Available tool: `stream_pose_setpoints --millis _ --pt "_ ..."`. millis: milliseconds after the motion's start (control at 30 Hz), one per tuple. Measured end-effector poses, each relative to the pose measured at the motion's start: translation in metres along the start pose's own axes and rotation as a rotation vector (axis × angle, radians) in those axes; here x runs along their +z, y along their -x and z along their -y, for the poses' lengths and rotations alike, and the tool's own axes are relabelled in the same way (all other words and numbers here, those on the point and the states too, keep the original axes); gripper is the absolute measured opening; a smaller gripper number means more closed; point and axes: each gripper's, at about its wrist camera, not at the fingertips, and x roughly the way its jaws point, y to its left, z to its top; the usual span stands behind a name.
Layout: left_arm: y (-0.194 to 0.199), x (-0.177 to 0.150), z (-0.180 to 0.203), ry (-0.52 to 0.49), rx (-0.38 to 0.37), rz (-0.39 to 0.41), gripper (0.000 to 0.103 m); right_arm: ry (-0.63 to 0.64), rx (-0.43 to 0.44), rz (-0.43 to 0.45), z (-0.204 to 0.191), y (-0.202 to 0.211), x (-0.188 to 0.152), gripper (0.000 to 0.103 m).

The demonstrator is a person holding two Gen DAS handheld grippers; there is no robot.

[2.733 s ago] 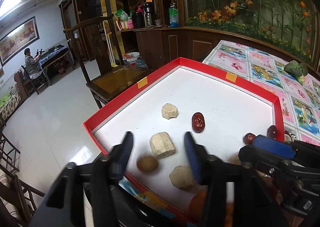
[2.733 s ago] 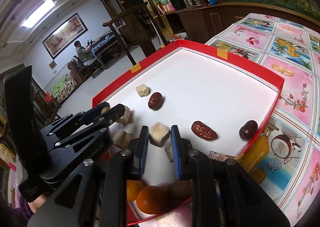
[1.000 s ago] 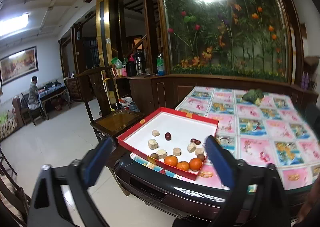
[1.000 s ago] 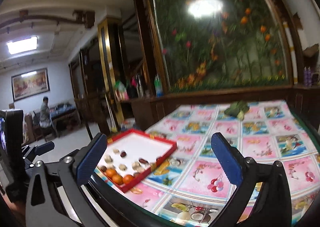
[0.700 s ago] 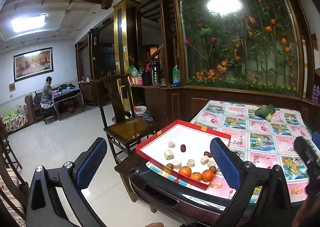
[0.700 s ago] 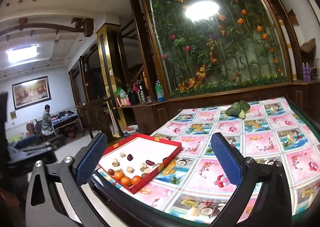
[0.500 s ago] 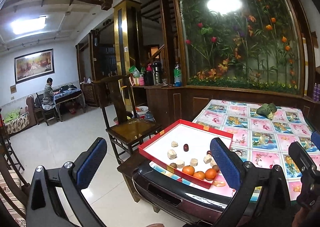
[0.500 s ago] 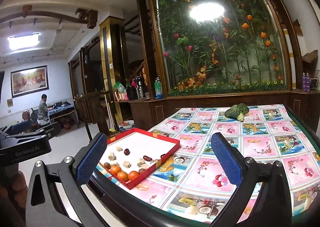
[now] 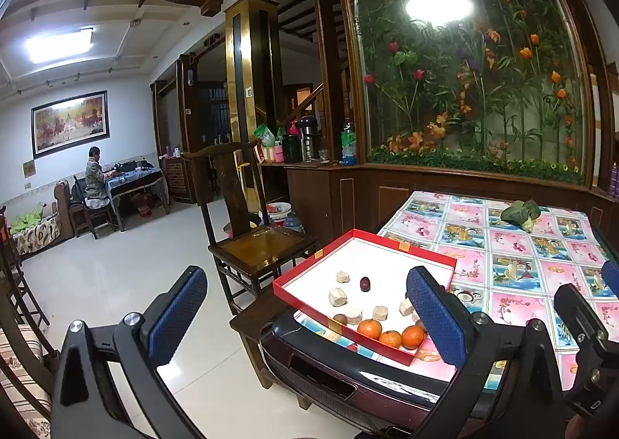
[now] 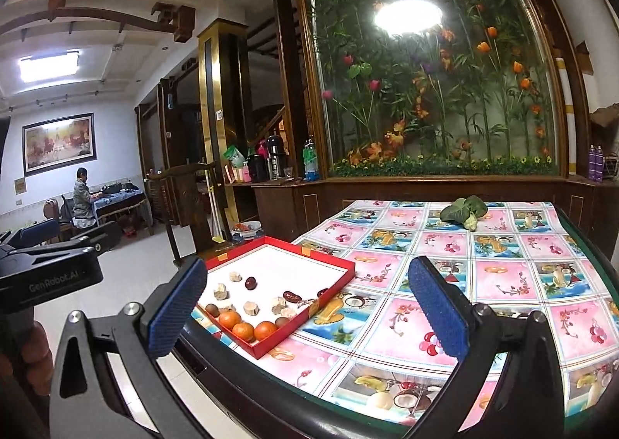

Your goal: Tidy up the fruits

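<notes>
since the earlier frames both grippers are pulling well back from the red tray (image 9: 298,301): they were working low over the fruit, and now the whole table (image 10: 503,272) is showing ahead of them. the left gripper (image 9: 305,317) is standing wide open and holding nothing, and the right gripper (image 10: 305,309) is likewise gaping fully with nothing between its pads. the tray is sitting at the near-left corner of the table, its near corner reaching right to the table's near edge. three oranges (image 9: 390,334) are lying in a row along the tray's near rim, with a small brown fruit (image 9: 340,319) at the left end of that row; pale chunks (image 9: 337,296) and a red date (image 9: 365,283) are lying spread toward the middle; the far half of the tray is bare. the tray's long axis is running from the near edge of the table toward the far-left, a corner pointing at the cameras; the row of oranges is running along the near rim. risk, as i am judging it: the tray is riding at the table's edge, so a nudge on re-entry could be tipping it off; the oranges are round and could be rolling out of line. a leafy green vegetable (image 10: 462,212) is lying near the table's far edge, well apart from the tray.
</notes>
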Motion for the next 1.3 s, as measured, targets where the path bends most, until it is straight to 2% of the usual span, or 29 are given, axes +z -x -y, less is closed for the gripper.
stream_pose_setpoints --millis 233,1300 --pt "-0.001 -0.003 0.004 -0.025 -0.008 -0.011 0.103 0.008 -0.003 0.005 -0.001 0.001 0.0 0.103" --pt "-0.003 0.001 -0.013 0.025 -0.004 -0.014 0.103 0.062 0.029 0.006 -0.011 -0.002 -0.002 0.103"
